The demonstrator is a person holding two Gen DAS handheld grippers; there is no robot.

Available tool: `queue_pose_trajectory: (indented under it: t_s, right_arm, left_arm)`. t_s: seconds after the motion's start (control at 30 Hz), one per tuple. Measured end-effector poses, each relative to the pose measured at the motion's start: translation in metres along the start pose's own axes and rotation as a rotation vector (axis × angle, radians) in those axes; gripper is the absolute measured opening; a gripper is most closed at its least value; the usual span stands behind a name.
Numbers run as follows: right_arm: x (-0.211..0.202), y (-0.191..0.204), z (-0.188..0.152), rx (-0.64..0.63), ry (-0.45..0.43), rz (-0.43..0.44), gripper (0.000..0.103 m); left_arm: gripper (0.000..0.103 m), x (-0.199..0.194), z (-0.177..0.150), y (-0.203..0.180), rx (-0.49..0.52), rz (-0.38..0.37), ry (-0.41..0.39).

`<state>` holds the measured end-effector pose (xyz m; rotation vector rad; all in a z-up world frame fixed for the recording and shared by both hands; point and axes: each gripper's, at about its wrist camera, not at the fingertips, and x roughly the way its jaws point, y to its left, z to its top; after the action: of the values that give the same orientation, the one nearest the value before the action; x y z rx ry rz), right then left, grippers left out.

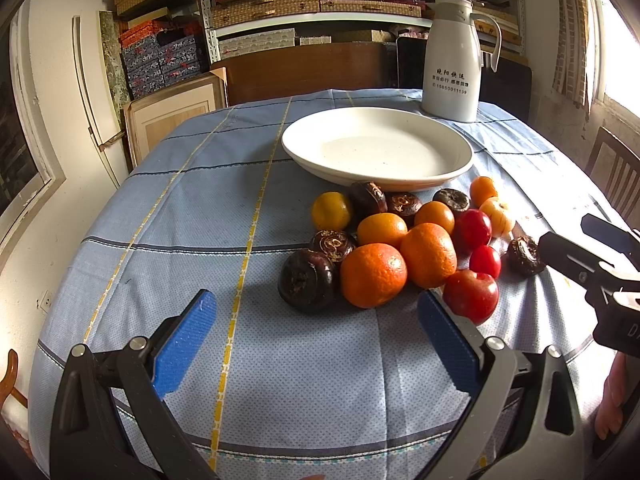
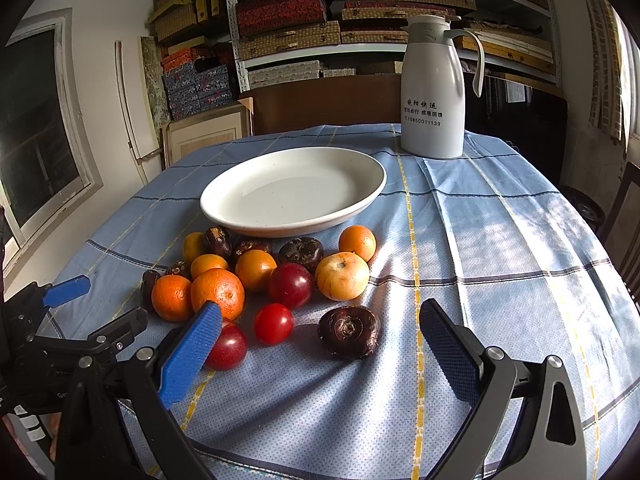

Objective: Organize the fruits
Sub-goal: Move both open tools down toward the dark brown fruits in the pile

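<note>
Hovering low over the desk, the left gripper is spread wide and grasping nothing, its blue pads at the bottom of the left view framing bare blue cloth just below the fruits. In the right view the right gripper is likewise gaping and empty, with a dark fruit lying between its pads, untouched. Oranges, red fruits and more dark ones are sitting heaped at centre frame, just below the empty white plate. A white jug is standing at upper right.
</note>
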<state>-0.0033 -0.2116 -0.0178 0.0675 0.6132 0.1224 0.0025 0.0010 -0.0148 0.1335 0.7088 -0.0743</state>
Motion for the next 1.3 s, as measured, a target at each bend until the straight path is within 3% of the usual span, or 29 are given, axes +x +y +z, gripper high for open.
queue_pose_trajectory:
  t_s: [0.3, 0.43, 0.53, 0.77, 0.93, 1.07, 1.17, 1.3]
  right_arm:
    - [0.007, 0.002, -0.004, 0.006, 0.036, 0.019, 0.100]
    - [0.018, 0.001, -0.013, 0.034, 0.136, 0.081, 0.100]
    - [0.013, -0.001, -0.019, 0.043, 0.158, 0.103, 0.100]
    - [0.009, -0.007, -0.038, 0.032, 0.291, 0.138, 0.100]
    - [0.008, -0.015, -0.036, 0.040, 0.326, 0.110, 0.100]
    - [0.016, -0.016, -0.033, -0.064, 0.386, 0.069, 0.100]
    - [0.018, -0.001, -0.034, -0.177, 0.413, 0.024, 0.100]
    - [0.020, -0.007, -0.027, -0.155, 0.398, 0.030, 0.100]
  left_arm:
    - [0.099, 0.003, -0.005, -0.002, 0.001, -0.001, 0.013]
    - [0.099, 0.014, -0.007, 0.005, -0.021, -0.032, 0.083]
    - [0.099, 0.023, -0.009, 0.006, -0.021, -0.039, 0.145]
    - [0.099, 0.034, -0.014, -0.005, 0.050, -0.048, 0.238]
    - [0.099, 0.038, -0.015, -0.008, 0.080, -0.065, 0.264]
    - [0.099, 0.042, -0.015, 0.009, 0.034, -0.169, 0.280]
    - [0.099, 0.040, -0.015, 0.006, 0.076, -0.154, 0.282]
    - [0.099, 0.040, -0.013, 0.008, 0.067, -0.154, 0.283]
